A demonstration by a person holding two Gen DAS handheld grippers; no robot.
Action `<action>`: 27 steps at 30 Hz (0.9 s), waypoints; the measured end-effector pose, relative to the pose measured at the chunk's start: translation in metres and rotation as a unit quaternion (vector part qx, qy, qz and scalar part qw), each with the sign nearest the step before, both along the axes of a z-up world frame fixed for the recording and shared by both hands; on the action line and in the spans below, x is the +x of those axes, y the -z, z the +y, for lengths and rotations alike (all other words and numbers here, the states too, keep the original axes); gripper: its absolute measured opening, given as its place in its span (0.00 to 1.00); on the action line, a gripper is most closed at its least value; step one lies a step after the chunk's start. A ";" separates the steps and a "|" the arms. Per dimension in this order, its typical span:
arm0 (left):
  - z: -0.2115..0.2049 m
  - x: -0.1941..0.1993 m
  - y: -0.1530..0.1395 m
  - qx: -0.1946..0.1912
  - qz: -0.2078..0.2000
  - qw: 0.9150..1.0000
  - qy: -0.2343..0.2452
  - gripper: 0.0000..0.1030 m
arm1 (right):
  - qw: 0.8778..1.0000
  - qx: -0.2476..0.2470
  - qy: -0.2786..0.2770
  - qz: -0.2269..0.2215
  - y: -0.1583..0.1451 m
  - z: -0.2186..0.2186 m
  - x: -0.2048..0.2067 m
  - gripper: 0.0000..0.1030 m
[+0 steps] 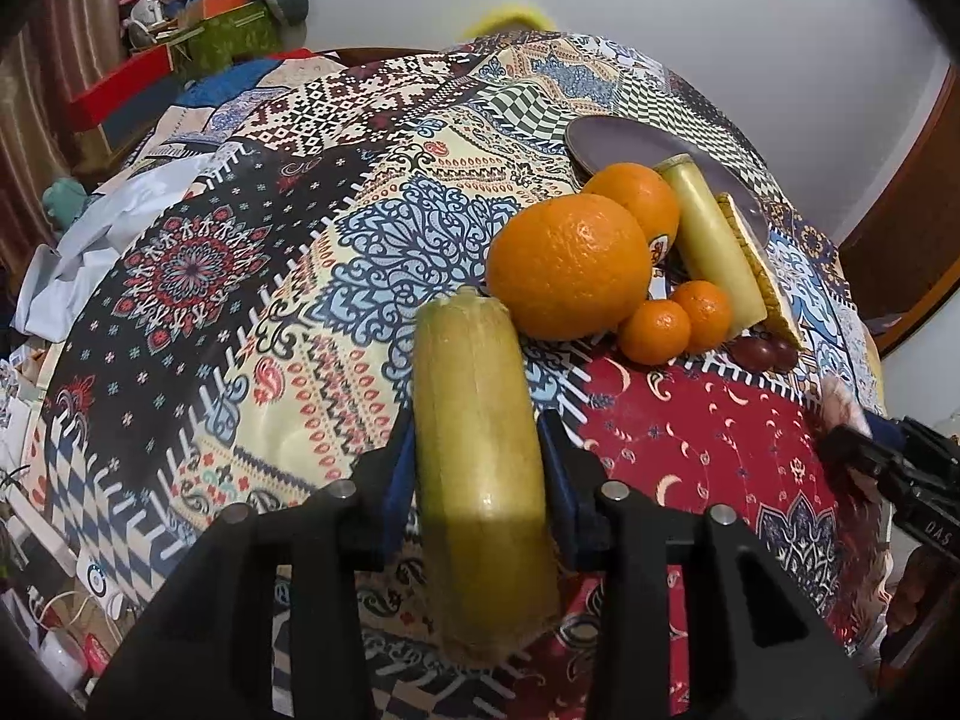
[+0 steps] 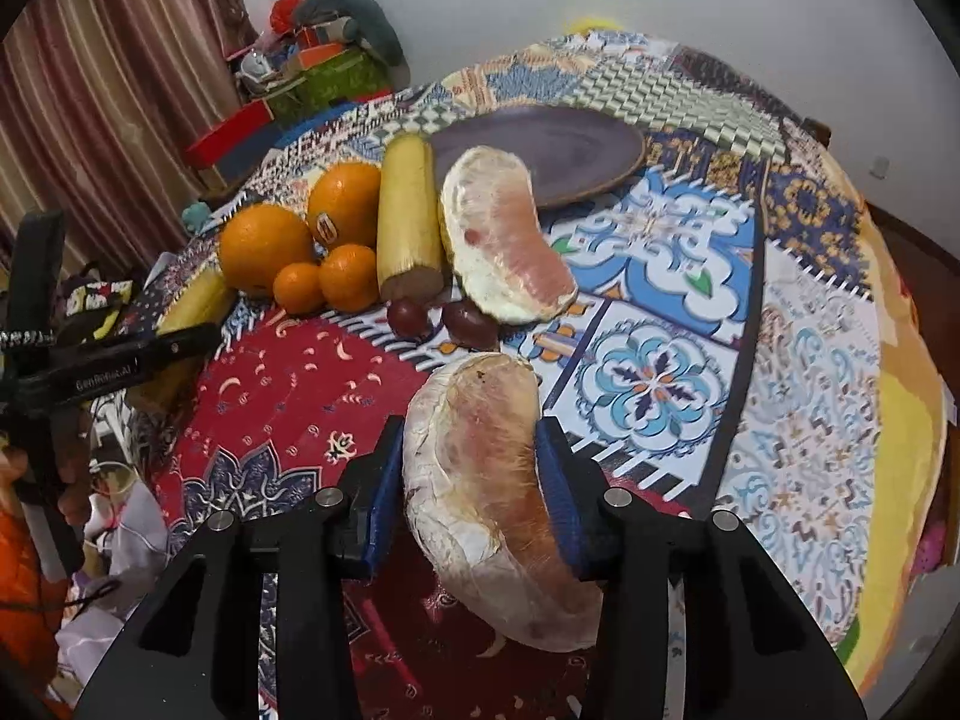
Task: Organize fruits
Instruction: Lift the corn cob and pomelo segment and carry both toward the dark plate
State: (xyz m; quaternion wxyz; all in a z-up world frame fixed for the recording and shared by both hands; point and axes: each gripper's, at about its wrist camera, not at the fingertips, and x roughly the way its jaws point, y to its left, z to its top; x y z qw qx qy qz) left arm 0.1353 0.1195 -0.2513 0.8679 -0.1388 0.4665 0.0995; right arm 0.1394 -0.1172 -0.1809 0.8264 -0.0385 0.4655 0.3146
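Observation:
My left gripper (image 1: 477, 420) is shut on a yellow-green cane piece (image 1: 480, 480), with its blue pads pressing on both sides. In the right wrist view my right gripper (image 2: 471, 429) is shut on a peeled pomelo segment (image 2: 474, 480), held just above the patterned cloth (image 2: 660, 372). Beyond them lie two large oranges (image 2: 264, 246), two small mandarins (image 2: 348, 276), a second cane piece (image 2: 408, 216), another pomelo segment (image 2: 504, 234) and two dark red grapes (image 2: 410, 317). A brown plate (image 2: 552, 156) sits behind this group with nothing on it.
The table's patchwork cloth (image 1: 240, 300) drops away at the left and near edges. Boxes and clutter (image 1: 198, 30) stand at the back left by a curtain. A white wall is behind the table. The other gripper (image 2: 120, 360) shows at the far left of the right wrist view.

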 end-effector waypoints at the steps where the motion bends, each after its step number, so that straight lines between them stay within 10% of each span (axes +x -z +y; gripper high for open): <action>1: 0.000 -0.002 -0.001 -0.002 0.000 1.000 -0.001 0.36 | 1.000 0.000 0.001 -0.004 -0.002 0.001 0.000 0.38; 27: -0.036 0.011 -0.085 -0.003 -0.108 0.993 0.051 0.36 | 0.995 0.047 0.028 -0.078 -0.056 -0.004 0.020 0.21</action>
